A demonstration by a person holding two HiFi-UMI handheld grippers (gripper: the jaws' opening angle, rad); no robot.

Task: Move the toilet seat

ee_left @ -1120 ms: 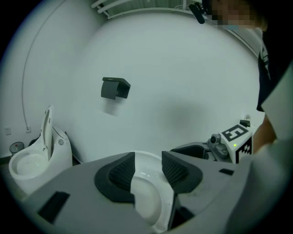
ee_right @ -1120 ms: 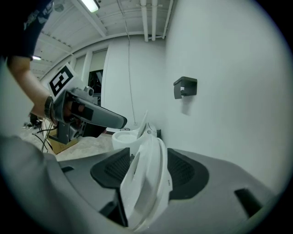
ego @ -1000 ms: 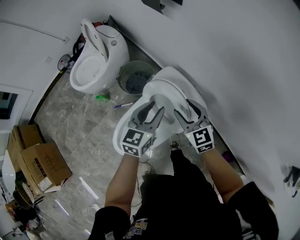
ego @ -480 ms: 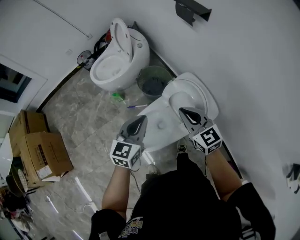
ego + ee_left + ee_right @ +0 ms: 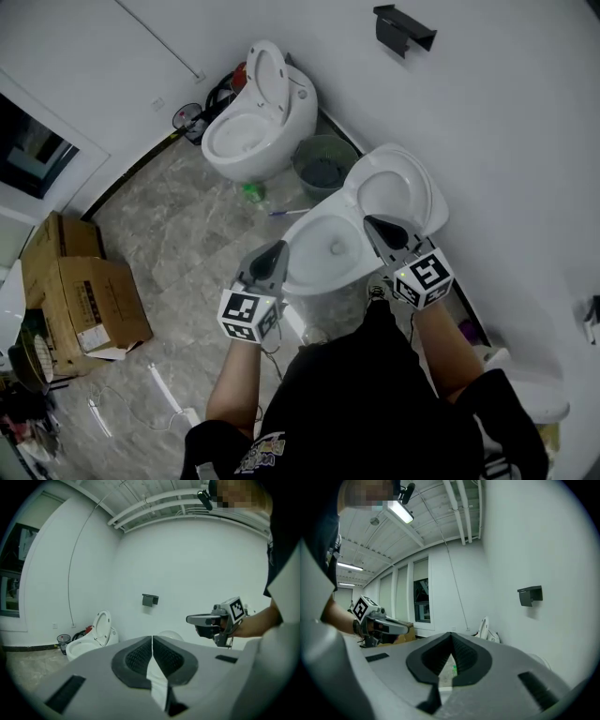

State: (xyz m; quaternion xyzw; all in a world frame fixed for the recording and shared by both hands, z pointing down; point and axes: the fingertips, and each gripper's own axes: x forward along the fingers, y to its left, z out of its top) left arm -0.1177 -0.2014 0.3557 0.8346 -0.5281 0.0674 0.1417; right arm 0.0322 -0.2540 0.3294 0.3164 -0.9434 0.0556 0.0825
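Head view: set high, facing steeply down on the floor (image 5: 178,234), with the left gripper (image 5: 272,255) and right gripper (image 5: 375,227) close below. Left gripper view: low and level along its own jaws toward the white wall (image 5: 187,564), right gripper near at right; right gripper view: level toward the windows (image 5: 422,597), left gripper near at left. Shared by all three: wall box (image 5: 403,28) and far toilet (image 5: 253,117).

Open floor (image 5: 178,244) left of near toilet (image 5: 328,248) — bin (image 5: 323,169) crowding its far side, wall (image 5: 506,141) close on right
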